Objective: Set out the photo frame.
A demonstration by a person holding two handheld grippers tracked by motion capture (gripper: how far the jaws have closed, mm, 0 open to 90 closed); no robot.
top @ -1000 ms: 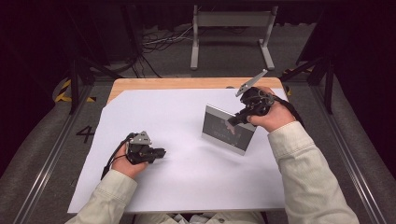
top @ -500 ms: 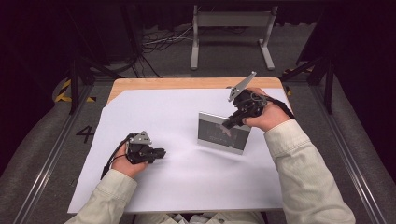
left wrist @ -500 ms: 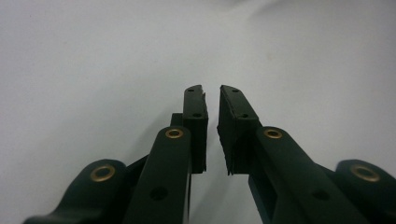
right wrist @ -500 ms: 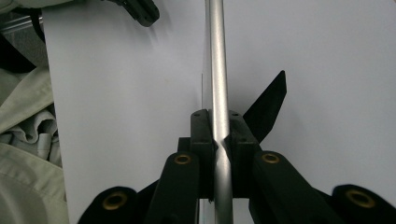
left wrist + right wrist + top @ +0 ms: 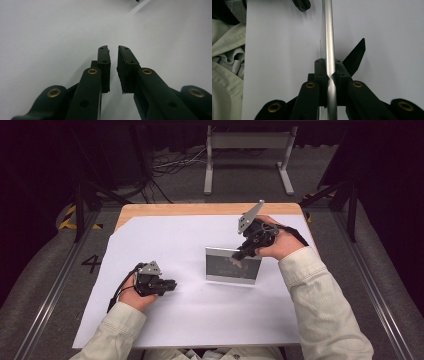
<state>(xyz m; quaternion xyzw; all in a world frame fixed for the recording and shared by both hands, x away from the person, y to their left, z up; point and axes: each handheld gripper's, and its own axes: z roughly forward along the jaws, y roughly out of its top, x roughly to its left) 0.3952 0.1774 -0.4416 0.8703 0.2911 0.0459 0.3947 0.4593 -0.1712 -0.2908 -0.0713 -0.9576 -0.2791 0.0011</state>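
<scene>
One picture frame (image 5: 233,266), two hand-held grippers (image 5: 245,251)

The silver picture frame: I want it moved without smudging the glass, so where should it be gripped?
Grip the picture frame by its thin metal top edge, from above, as the right tongs do. It stands upright, so that edge is free and narrow.

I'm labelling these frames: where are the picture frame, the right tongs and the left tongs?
picture frame (image 5: 233,266): high view, front glass.
right tongs (image 5: 329,65): right gripper view, between the tips clamping the frame's silver edge.
left tongs (image 5: 113,51): left gripper view, between the tips.
</scene>
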